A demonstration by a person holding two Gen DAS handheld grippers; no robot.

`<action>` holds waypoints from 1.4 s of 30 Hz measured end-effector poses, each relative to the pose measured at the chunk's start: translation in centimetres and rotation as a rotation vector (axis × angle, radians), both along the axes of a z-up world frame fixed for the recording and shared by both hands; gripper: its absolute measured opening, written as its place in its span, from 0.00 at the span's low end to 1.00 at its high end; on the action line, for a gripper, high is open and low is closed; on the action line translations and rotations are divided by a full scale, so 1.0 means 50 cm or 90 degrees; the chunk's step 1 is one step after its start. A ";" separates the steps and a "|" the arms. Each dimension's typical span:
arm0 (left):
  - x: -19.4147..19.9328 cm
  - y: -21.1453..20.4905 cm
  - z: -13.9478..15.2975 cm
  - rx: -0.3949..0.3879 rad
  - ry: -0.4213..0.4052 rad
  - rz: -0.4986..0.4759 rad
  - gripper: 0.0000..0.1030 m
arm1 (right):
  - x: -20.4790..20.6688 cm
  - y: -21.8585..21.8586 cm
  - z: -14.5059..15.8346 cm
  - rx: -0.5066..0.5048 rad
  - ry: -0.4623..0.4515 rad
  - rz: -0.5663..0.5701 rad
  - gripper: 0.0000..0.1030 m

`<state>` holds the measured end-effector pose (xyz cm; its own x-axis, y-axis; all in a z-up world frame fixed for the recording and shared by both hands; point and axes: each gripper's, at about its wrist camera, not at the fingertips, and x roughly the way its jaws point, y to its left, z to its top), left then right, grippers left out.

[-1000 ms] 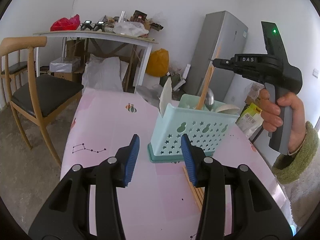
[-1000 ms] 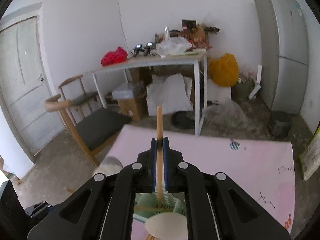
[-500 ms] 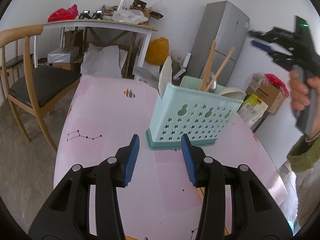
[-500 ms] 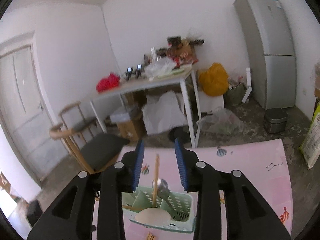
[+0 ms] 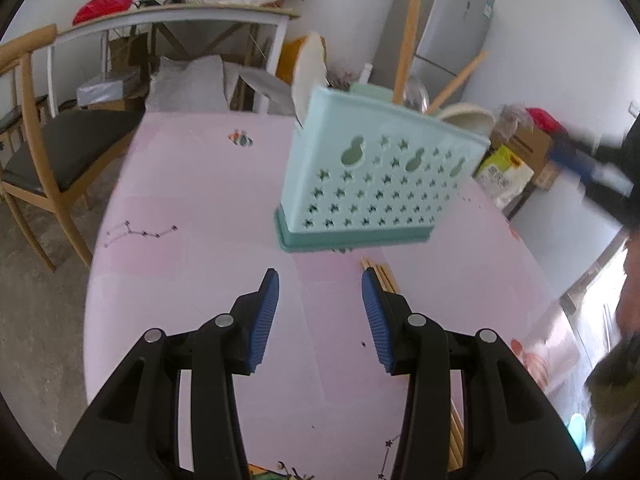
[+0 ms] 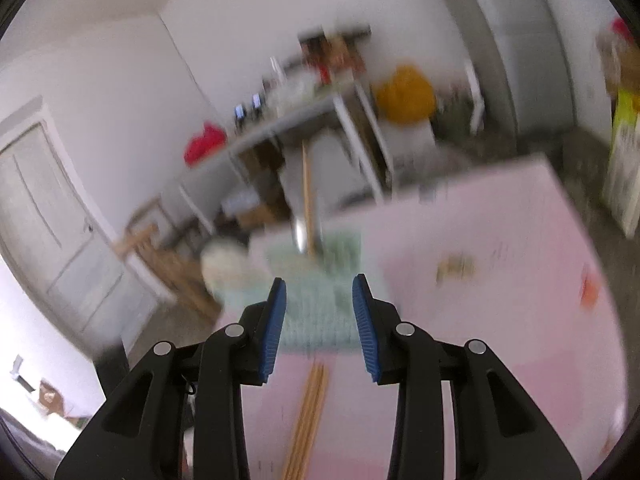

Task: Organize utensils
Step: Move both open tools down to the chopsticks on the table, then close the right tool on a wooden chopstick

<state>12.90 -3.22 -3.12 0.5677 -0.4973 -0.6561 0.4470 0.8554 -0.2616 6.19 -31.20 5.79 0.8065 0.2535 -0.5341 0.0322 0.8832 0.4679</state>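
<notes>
A mint-green utensil caddy (image 5: 376, 184) with star cut-outs stands on the pink table (image 5: 192, 200). It holds two wooden chopsticks (image 5: 406, 40), a metal spoon (image 5: 416, 94) and white utensils (image 5: 468, 120). Several loose chopsticks (image 5: 380, 276) lie on the table just in front of it. My left gripper (image 5: 320, 312) is open and empty, short of the caddy. My right gripper (image 6: 319, 320) is open too, with nothing between its pads. It hovers over the loose chopsticks (image 6: 310, 408), facing the blurred caddy (image 6: 316, 280).
A wooden chair (image 5: 36, 152) stands at the table's left. Behind are a cluttered white side table (image 5: 180, 16), a grey fridge (image 5: 448, 32) and boxes (image 5: 520, 148) on the floor. The person's sleeve (image 5: 612, 376) shows blurred at the right edge.
The right gripper let go of a chopstick, which now stands in the caddy, opened, and drew back and down. The left gripper sank and tilted towards the table.
</notes>
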 end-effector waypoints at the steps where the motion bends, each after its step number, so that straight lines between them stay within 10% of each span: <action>1: 0.000 -0.003 -0.004 0.001 0.011 -0.006 0.39 | -0.001 0.009 -0.030 0.011 0.029 0.006 0.33; 10: -0.016 -0.062 -0.037 0.031 0.067 -0.087 0.38 | -0.033 0.101 -0.201 0.022 0.179 0.023 0.32; 36: -0.036 -0.128 -0.092 0.177 0.056 -0.116 0.38 | -0.047 0.096 -0.205 0.007 0.186 0.027 0.32; 42: -0.022 -0.090 -0.090 0.173 0.059 -0.092 0.16 | -0.048 0.141 -0.208 -0.032 0.189 0.071 0.24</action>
